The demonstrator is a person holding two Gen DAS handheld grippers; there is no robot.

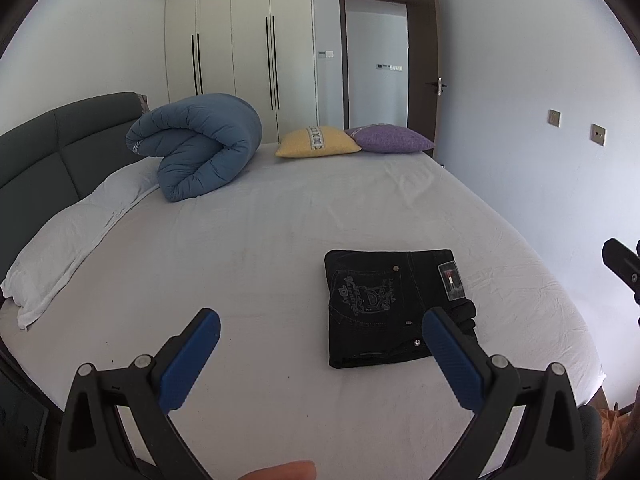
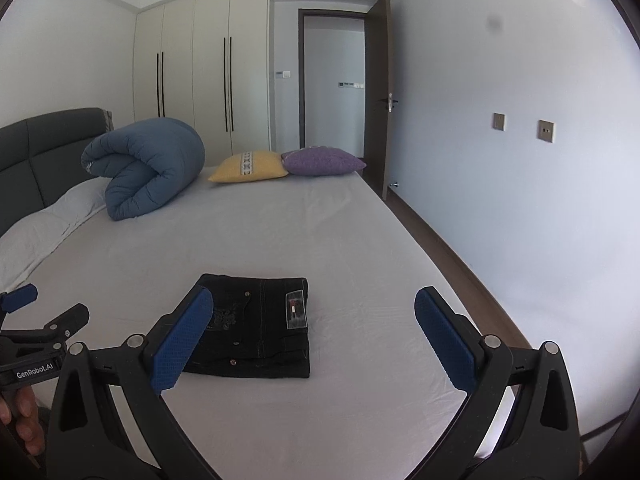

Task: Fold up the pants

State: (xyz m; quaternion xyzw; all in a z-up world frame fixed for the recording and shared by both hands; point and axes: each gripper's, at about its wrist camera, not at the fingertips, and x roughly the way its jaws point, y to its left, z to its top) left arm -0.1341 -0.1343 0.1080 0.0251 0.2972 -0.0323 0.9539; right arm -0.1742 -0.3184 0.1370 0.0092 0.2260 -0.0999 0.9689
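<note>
Lying square-folded: dark denim pants (image 2: 256,326) (stitched pocket).

The pants (image 1: 394,308) ahead of the tongs are black, with pale grey embroidered lettering on the pocket, silver rivets and a small grey-and-red tag. The left tongs (image 1: 320,334) and right tongs (image 2: 314,312) have blue textured pads on black frames. The bed (image 1: 260,240) sheet is white. Far beyond the tongs lie a blue quilted duvet (image 1: 196,146), a yellow cushion (image 1: 318,142) with a patterned white band, and a purple cushion (image 1: 390,138). The headboard (image 1: 52,152) is dark grey.
</note>
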